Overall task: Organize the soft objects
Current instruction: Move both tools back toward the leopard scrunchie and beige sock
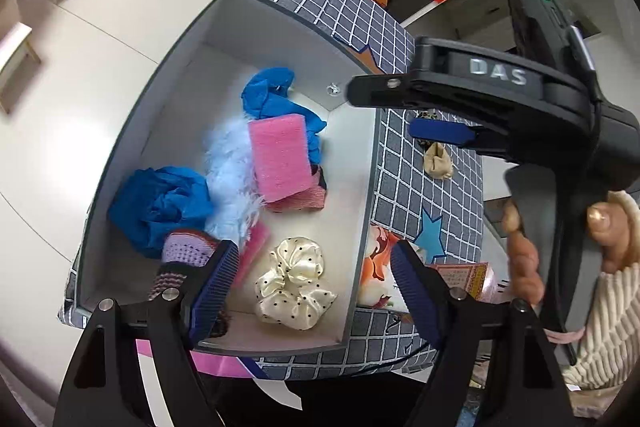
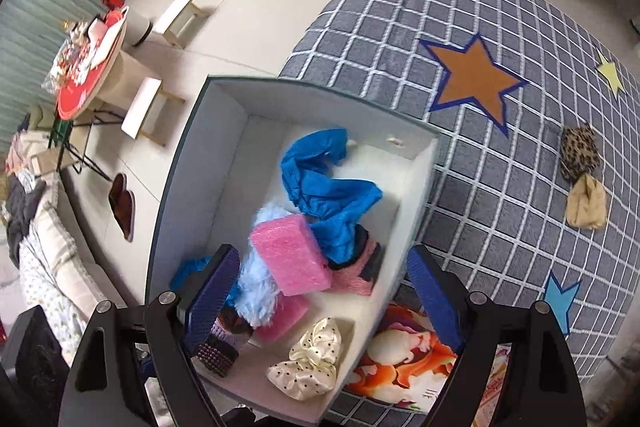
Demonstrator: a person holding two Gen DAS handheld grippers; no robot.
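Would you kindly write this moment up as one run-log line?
left claw: open, empty | right claw: open, empty | box: pink sponge, polka-dot scrunchie inside | on tablecloth: leopard scrunchie, beige scrunchie

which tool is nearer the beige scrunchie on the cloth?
Right. The right tool hovers open just above the beige scrunchie, outside the box. The left tool is open over the box, by the cream dotted scrunchie.

Three scrunchies (image 2: 306, 363), two pink sponges (image 2: 294, 253), one box (image 2: 224, 115).
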